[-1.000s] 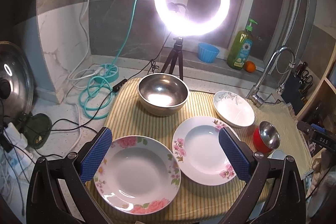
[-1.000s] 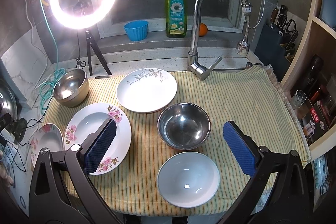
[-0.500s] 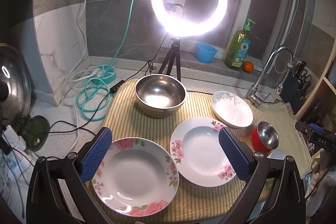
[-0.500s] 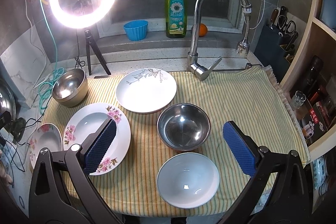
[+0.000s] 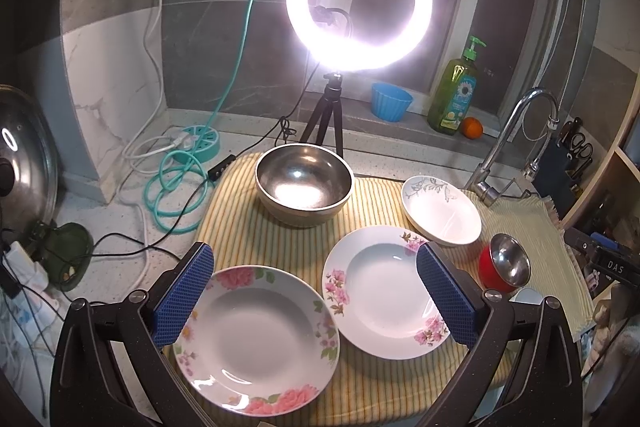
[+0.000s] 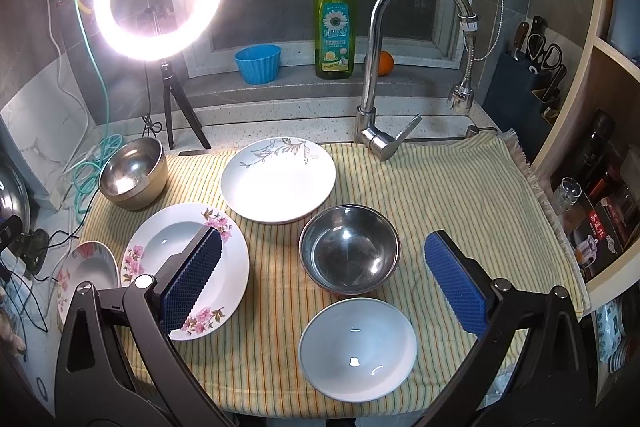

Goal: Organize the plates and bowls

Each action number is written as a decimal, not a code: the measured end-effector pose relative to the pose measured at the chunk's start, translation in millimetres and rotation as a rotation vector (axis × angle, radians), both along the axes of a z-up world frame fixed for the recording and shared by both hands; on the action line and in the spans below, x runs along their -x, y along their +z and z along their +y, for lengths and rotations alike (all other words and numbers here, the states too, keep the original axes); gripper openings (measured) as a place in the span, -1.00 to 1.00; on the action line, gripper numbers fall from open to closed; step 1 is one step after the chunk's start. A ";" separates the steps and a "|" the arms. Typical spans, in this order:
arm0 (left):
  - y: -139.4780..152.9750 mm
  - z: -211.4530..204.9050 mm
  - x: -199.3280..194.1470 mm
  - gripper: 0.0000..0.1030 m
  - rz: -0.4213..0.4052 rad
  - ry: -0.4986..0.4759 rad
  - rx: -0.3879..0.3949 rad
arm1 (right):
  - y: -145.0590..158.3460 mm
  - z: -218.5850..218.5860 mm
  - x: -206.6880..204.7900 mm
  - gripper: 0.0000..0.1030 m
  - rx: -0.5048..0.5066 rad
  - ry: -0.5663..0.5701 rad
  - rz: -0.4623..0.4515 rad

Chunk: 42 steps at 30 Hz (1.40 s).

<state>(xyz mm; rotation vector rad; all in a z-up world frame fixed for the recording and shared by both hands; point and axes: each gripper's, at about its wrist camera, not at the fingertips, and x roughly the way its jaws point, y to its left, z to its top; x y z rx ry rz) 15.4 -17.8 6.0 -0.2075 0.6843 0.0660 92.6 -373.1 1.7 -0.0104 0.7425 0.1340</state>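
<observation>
Your left gripper [image 5: 314,291] hangs spread and empty just above the rose-rimmed plate [image 5: 256,341], which lies below and between its pads; your right gripper [image 6: 324,277], equally agape, hovers over the steel bowl [image 6: 349,254]; the left hand is nearer the plates.

The left blue pad [image 6: 192,275] covers part of the pink flower plate [image 6: 160,243] in the right wrist view. The rose plate [image 6: 86,267] is partly behind the black gripper arm there. In the left wrist view, the white bowl [image 5: 528,295] peeks out behind the right arm, mostly hidden. The pot lid [image 5: 24,163] is cut off by the left edge. The ring light [image 5: 359,1] glares so bright its middle is hard to see.
</observation>
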 end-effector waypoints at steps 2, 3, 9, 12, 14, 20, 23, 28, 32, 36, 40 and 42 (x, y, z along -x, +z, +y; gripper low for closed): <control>0.1 -0.2 0.0 0.96 -0.001 -0.001 0.002 | -0.4 -0.3 -0.2 1.00 -0.001 -0.001 0.001; 0.7 -0.1 -1.5 0.96 0.001 -0.002 0.002 | -0.3 0.0 0.4 1.00 -0.001 -0.001 0.001; 1.0 0.5 -4.6 0.96 0.004 -0.010 0.004 | -0.8 -0.5 0.4 1.00 -0.005 -0.006 0.003; 0.9 0.9 -4.5 0.96 0.000 -0.013 0.006 | -0.9 -0.3 0.0 1.00 -0.002 -0.008 -0.003; 0.6 1.3 -4.7 0.96 -0.001 -0.016 0.007 | -0.4 -0.1 0.9 1.00 -0.002 -0.009 -0.014; 0.9 0.8 -6.2 0.96 -0.003 -0.021 0.012 | 4.4 0.1 2.9 1.00 -0.006 -0.014 -0.040; 1.8 1.1 -7.0 0.96 -0.008 -0.021 0.015 | 5.1 0.2 3.1 1.00 -0.005 -0.016 -0.045; 3.4 0.8 -7.8 0.96 -0.013 -0.025 0.015 | 6.2 0.7 2.4 1.00 -0.009 -0.016 -0.049; 4.2 1.1 -8.4 0.96 -0.017 -0.026 0.016 | 8.1 1.1 2.2 1.00 -0.007 -0.016 -0.059; 4.3 0.6 -8.7 0.96 -0.018 -0.027 0.016 | 8.2 2.0 1.6 1.00 -0.008 -0.017 -0.057; 4.4 -0.5 -11.1 0.96 -0.016 -0.032 0.015 | 7.8 2.0 2.0 1.00 -0.008 -0.017 -0.057; 4.3 -0.8 -12.3 0.96 -0.015 -0.033 0.016 | 7.9 2.3 1.8 1.00 -0.007 -0.017 -0.058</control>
